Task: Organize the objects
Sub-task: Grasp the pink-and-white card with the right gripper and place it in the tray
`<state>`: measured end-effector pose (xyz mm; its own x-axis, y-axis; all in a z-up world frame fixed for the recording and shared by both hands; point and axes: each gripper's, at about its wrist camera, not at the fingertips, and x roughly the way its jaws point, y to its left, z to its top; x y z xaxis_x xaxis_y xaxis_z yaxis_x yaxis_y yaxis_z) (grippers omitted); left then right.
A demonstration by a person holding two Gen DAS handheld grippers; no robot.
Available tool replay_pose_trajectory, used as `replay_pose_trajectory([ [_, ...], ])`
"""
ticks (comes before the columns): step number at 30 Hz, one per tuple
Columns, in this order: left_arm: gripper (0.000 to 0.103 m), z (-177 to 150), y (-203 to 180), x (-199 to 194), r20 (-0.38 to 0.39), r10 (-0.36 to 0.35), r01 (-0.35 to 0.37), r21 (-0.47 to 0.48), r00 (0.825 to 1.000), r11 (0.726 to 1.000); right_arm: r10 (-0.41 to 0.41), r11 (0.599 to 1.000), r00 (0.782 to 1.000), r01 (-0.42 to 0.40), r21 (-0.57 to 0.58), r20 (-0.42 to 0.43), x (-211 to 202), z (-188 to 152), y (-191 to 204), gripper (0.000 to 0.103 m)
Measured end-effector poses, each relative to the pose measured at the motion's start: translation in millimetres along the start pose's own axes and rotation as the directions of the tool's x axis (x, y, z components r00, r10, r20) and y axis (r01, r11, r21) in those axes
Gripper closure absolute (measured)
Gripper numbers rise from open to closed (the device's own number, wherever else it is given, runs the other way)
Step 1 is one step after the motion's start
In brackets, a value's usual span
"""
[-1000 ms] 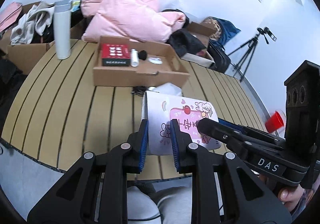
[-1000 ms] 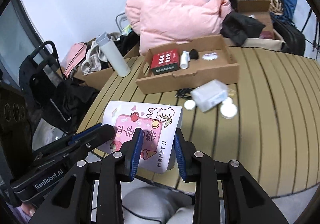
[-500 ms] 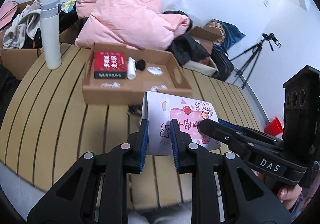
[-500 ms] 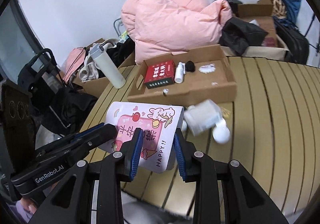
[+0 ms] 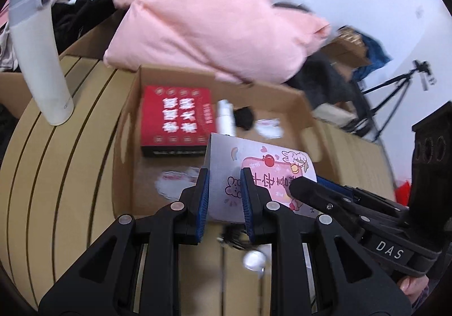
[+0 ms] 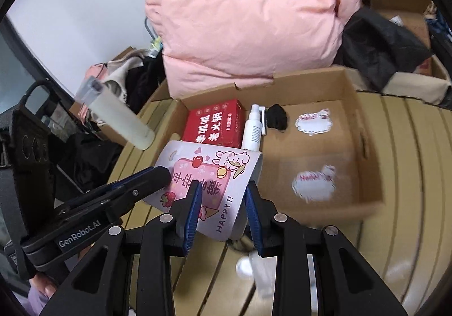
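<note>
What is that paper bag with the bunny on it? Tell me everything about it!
The bunny bag is a flat, glossy white pouch with a pink panel, a cartoon rabbit, strawberries, an apple, red Chinese characters and "HAPPY !!". Both tongs hold it in the air: the right tongs pinch its near end, the left tongs grip its other side. It hangs tilted over the near edge of the cardboard box, just in front of the red box.
</note>
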<state>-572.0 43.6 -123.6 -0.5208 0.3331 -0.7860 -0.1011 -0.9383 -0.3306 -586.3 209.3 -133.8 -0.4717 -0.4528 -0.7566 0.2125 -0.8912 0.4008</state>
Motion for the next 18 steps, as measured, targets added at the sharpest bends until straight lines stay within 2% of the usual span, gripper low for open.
replay_pose_trajectory([
  [5,0.085,9,20,25,-0.008,0.108,-0.108,-0.003,0.994,0.994,0.008,1.000,0.997,-0.007,0.020,-0.081,59,11,-4,0.069],
  [7,0.084,5,27,29,-0.014,0.149,-0.150,-0.010,0.989,0.989,0.042,0.998,0.994,-0.037,0.048,-0.106,78,13,-5,0.069],
  [11,0.080,-11,38,28,-0.029,0.191,-0.191,0.009,0.981,0.981,0.050,0.995,0.990,-0.037,0.096,-0.134,102,10,-4,0.069],
  [14,0.078,-21,39,1,0.037,0.219,-0.219,0.018,0.975,0.975,0.051,0.995,0.990,-0.039,0.088,-0.130,91,4,-1,0.068],
  [15,0.074,-23,37,-9,0.061,0.227,-0.229,0.024,0.972,0.973,0.060,0.996,0.992,-0.052,0.076,-0.107,80,1,2,0.068],
  [18,0.067,-31,29,-52,0.130,0.243,-0.247,0.020,0.961,0.969,0.021,1.000,0.999,-0.020,0.024,-0.047,35,-5,9,0.055],
])
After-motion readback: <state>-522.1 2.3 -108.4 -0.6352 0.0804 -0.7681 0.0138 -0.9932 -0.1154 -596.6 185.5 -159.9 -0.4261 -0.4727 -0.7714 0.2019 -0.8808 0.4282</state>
